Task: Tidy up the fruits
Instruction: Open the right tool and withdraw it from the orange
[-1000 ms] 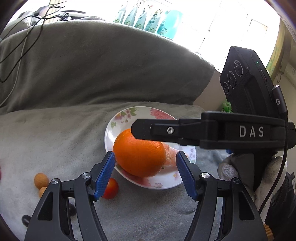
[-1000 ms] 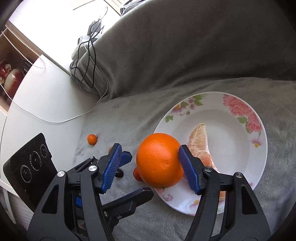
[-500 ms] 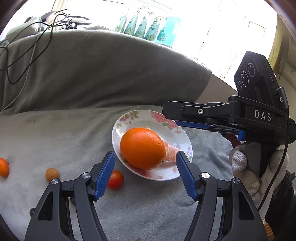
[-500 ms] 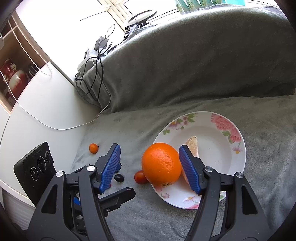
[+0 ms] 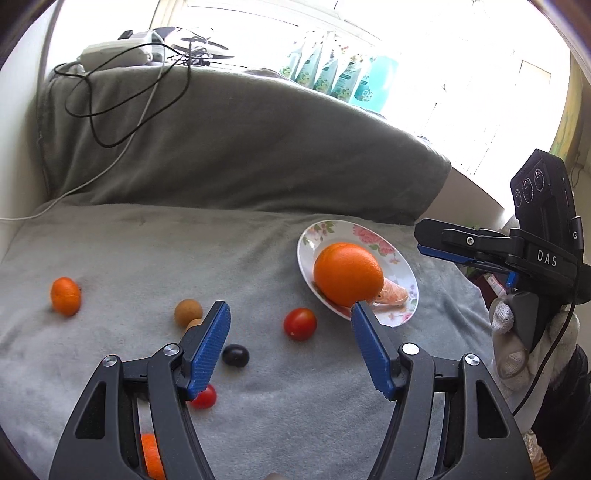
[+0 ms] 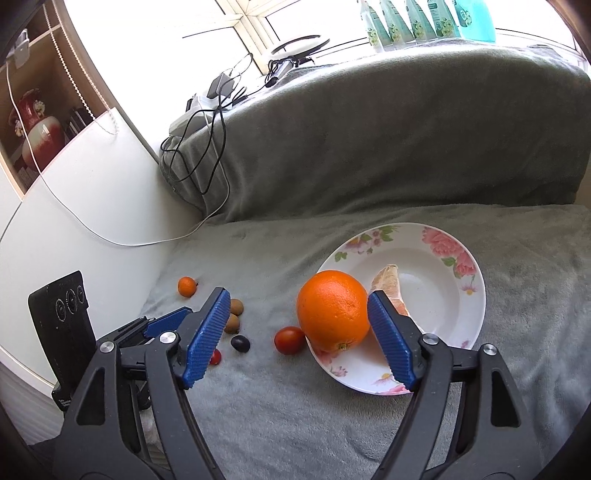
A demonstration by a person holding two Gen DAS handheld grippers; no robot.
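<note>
Orange (image 6: pixel 333 311) on plate (image 6: pixel 469 314), tomato (image 6: pixel 289 340) just left.

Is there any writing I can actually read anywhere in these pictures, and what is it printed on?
"DAS": white letters on the black body of the right gripper, seen from the left wrist.
"G": on the black device above it.
Labels on the bottles on the windowsill: too small to read.

1 orange (image 6: pixel 333 309), 1 plate (image 6: pixel 472 314), 2 tomatoes (image 5: pixel 300 324), 2 longans (image 5: pixel 188 312).

Orange (image 6: pixel 332 309) rests on plate (image 6: pixel 436 380) rim; right gripper (image 6: pixel 295 323) spread, empty.
</note>
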